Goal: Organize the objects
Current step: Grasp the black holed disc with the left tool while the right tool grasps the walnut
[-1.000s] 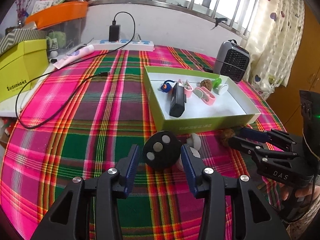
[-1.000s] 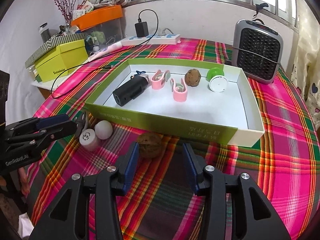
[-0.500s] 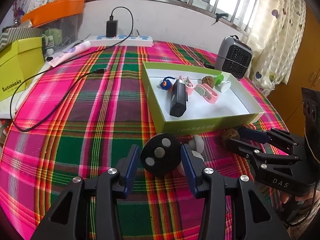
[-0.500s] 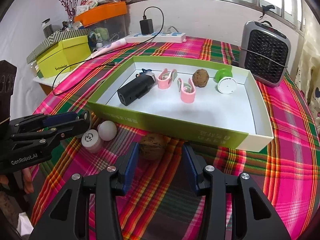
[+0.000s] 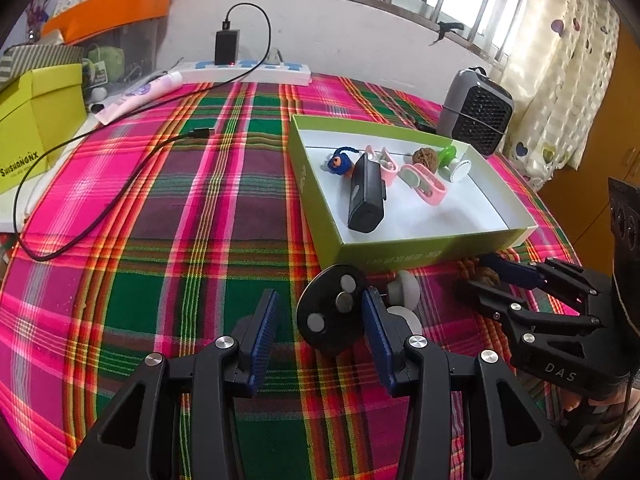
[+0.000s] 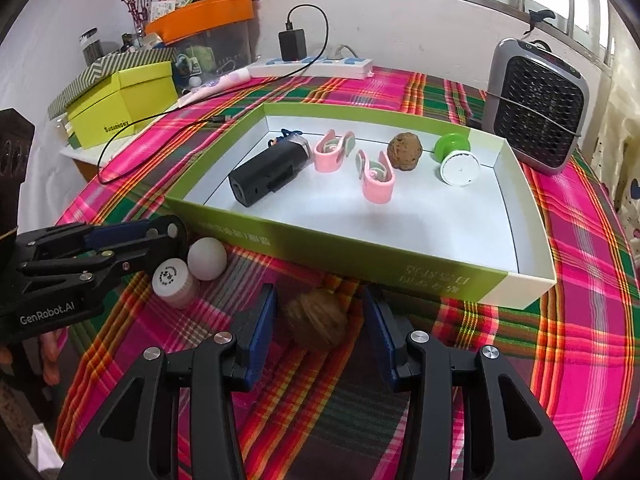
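Note:
My left gripper [image 5: 320, 332] is open around a black disc with three silver studs [image 5: 330, 312]. The disc rests against the right finger, with a gap to the left one. A white ball [image 5: 404, 290] and a white-capped little bottle [image 6: 172, 280] sit just beyond it. My right gripper [image 6: 320, 320] is open too, with a walnut [image 6: 316, 320] on the cloth between its fingers and space on both sides. Behind stands the green tray [image 6: 320, 244], which holds a black device [image 6: 268, 172], two pink clips, a second walnut [image 6: 405, 150], a green-and-white piece and a blue toy.
A grey heater [image 6: 536, 108] stands behind the tray's far right corner. A power strip [image 5: 244, 70] with a charger lies at the back, and its black cable [image 5: 100, 200] loops across the left of the plaid cloth. A yellow box [image 5: 36, 120] sits at the left edge.
The right gripper has edged forward, so the walnut now lies deeper between its fingers. In the left view the disc has drifted toward the right finger. Neither jaw width changed.

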`<state>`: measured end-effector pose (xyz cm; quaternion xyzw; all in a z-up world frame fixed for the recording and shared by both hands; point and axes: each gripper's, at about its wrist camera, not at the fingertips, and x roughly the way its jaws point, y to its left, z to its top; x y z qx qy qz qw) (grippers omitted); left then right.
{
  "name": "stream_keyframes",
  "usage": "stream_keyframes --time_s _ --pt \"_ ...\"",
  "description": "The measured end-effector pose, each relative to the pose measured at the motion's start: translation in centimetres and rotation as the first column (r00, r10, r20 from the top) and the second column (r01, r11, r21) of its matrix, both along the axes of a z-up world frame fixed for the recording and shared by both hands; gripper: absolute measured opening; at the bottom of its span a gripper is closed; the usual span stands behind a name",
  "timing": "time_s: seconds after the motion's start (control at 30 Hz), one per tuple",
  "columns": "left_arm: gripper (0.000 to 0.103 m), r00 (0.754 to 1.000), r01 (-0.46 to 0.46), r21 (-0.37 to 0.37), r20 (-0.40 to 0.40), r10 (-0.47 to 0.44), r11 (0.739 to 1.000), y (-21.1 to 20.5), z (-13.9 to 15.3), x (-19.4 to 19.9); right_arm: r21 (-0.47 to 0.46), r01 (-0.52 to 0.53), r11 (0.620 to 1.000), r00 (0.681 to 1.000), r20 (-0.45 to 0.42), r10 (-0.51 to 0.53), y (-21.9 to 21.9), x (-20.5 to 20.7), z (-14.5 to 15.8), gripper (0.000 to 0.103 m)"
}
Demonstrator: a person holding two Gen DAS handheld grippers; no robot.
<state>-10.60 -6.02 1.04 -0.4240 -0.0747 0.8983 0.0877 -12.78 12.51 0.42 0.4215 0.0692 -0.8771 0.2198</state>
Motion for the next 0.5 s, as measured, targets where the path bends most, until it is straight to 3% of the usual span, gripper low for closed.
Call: stream_keyframes --time_s 0.5 --pt "0.041 1.000 -0.008 0.008 0.006 0.008 1.000 -0.27 -0.17 -0.39 0.009 0.000 1.000 1.000 0.001 0.000 -0.15 0.13 -0.15 0.045"
